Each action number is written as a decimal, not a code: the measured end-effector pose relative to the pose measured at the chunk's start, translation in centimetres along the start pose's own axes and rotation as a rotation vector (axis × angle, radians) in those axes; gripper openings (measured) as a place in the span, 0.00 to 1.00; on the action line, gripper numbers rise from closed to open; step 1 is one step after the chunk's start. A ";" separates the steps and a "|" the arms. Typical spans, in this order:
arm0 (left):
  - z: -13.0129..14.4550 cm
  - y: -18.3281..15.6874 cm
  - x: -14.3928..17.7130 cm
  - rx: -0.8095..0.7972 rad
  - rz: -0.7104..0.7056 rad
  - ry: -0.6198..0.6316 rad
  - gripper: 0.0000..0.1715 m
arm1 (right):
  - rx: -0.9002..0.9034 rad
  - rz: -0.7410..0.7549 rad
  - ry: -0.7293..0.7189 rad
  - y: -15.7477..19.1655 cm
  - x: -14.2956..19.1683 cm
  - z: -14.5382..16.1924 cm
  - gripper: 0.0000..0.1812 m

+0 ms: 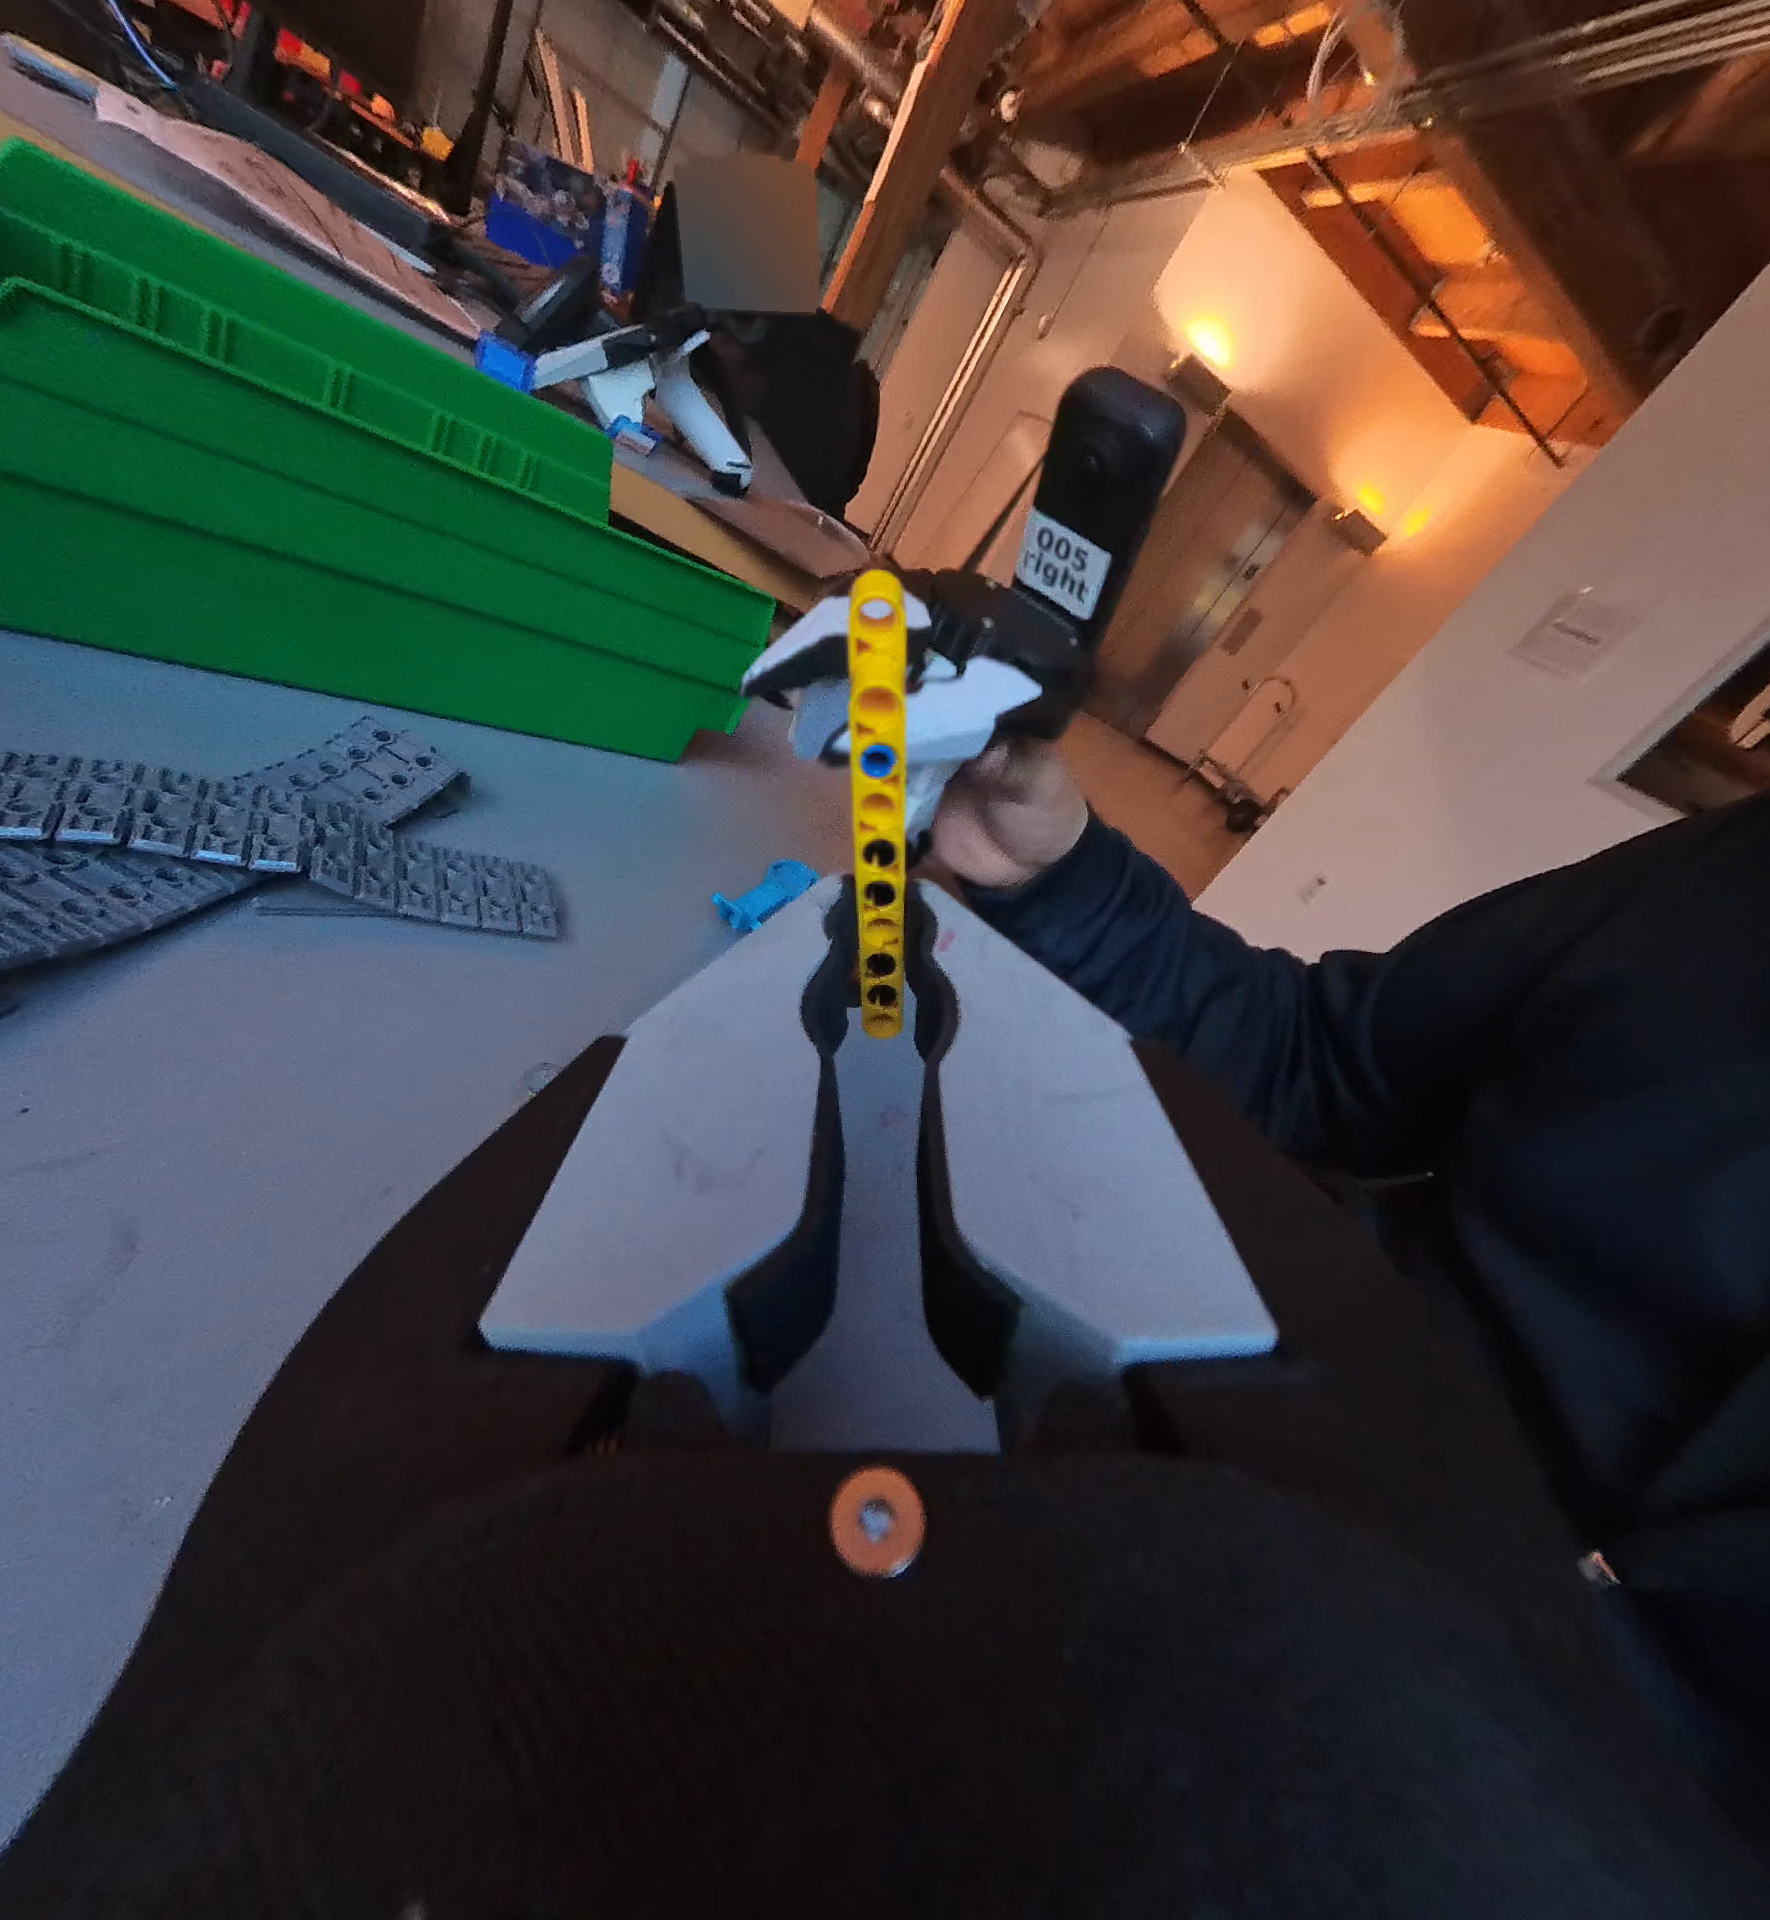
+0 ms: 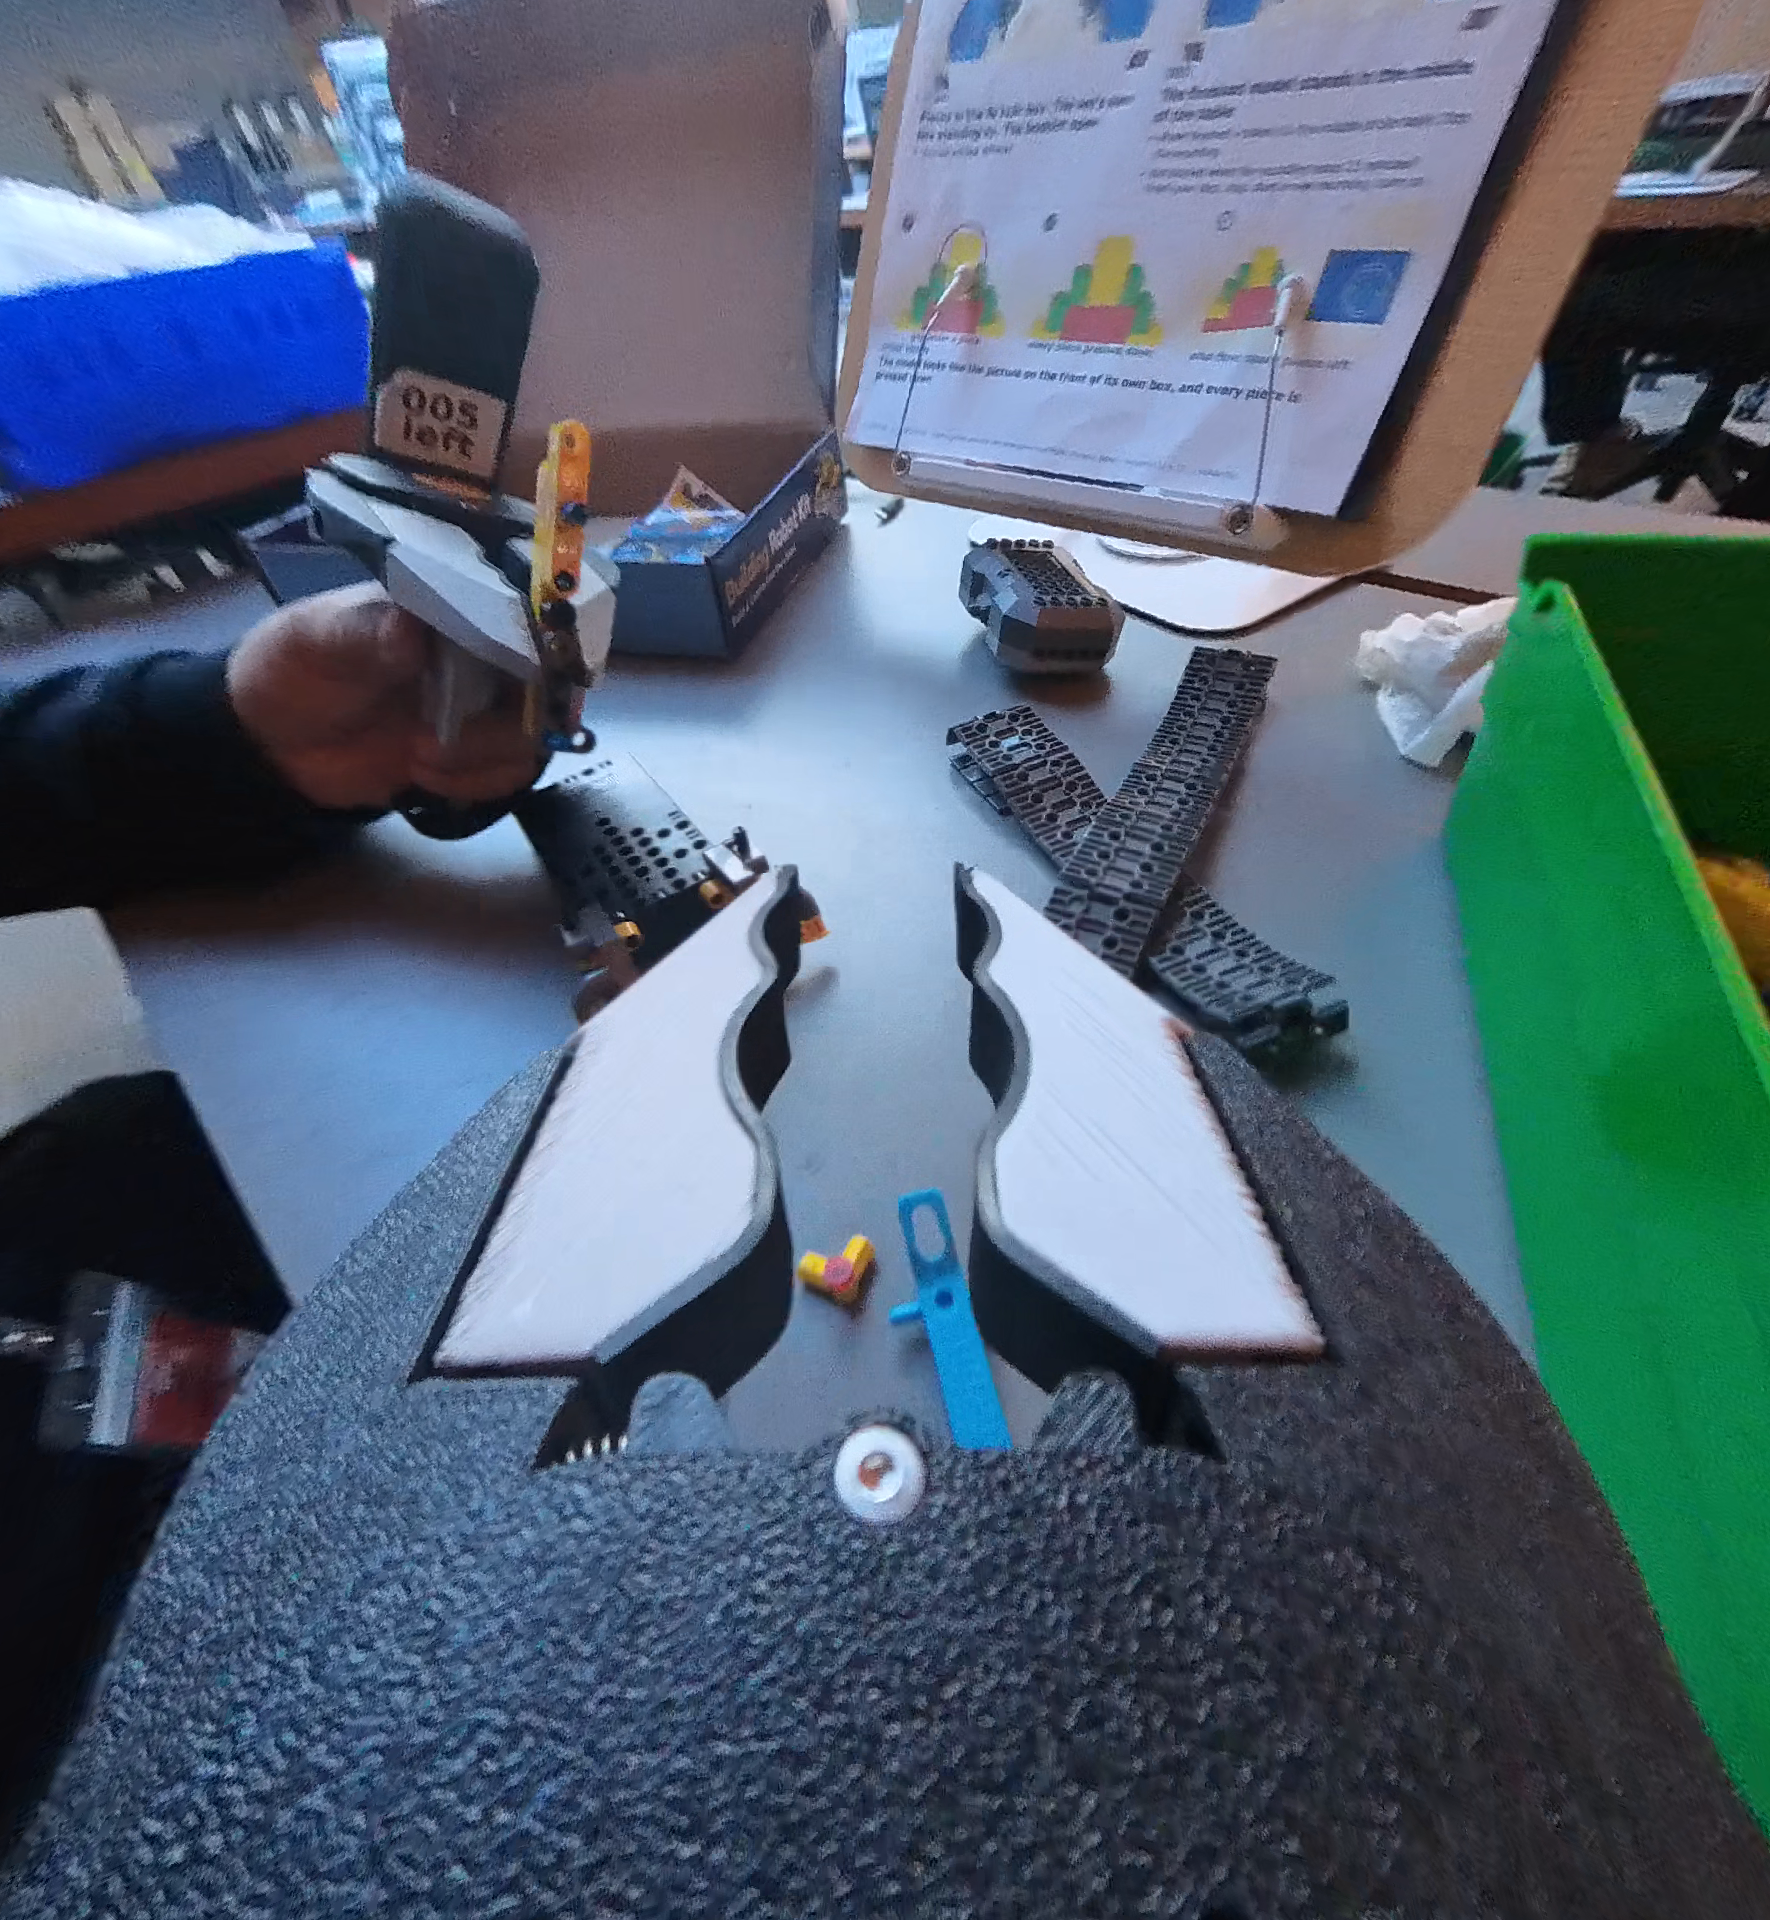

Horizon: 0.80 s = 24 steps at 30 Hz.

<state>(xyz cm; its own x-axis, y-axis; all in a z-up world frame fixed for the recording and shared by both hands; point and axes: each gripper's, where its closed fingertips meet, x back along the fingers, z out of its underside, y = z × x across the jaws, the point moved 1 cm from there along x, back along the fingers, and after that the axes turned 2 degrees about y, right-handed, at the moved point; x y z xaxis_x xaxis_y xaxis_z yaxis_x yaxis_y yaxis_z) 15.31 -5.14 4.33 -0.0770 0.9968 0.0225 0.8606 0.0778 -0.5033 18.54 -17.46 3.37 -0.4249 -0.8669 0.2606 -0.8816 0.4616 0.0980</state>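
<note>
My left gripper (image 1: 879, 940) is clamped on the lower end of a long yellow plastic beam with a row of holes (image 1: 878, 790), held upright above the smooth grey tabletop (image 1: 237, 1143). My right gripper (image 2: 876, 925) hovers with its fingers spread wide, holding nothing, over a small blue plastic piece (image 2: 948, 1320) and a yellow elbow connector (image 2: 837, 1268). Black tread strips (image 2: 1151, 831) lie near green plastic bins (image 1: 289, 499). The room behind, with what look like wooden ceiling beams, is blurred.

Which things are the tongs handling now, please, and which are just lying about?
Handled: left tongs, shut on the yellow holed beam; right tongs, open and empty.
Lying about: blue piece, small yellow piece, black track strips, green bin, crumpled tissue.
</note>
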 end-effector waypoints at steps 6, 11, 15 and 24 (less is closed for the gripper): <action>0.4 -0.5 -1.0 -0.012 0.002 0.028 0.03 | -0.043 -0.123 -0.044 3.6 -0.1 0.0 0.14; 0.2 -1.5 -1.4 -0.005 0.065 -0.007 0.03 | 0.095 -0.231 0.013 8.4 -4.5 -0.3 0.10; -0.1 -1.6 -1.1 -0.007 0.075 -0.031 0.03 | 0.157 -0.209 0.029 8.8 -6.7 -0.4 0.07; -0.3 -1.7 -0.6 0.014 0.117 -0.056 0.03 | 0.140 -0.279 -0.027 9.3 -6.4 -1.1 0.00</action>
<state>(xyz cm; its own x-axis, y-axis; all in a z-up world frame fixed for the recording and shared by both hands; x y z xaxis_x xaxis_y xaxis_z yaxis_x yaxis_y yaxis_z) 14.08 -5.89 5.45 -0.0046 0.9963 -0.0854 0.8583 -0.0399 -0.5116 13.26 -7.45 3.70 -0.1659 -0.9621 0.2165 -0.9839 0.1761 0.0287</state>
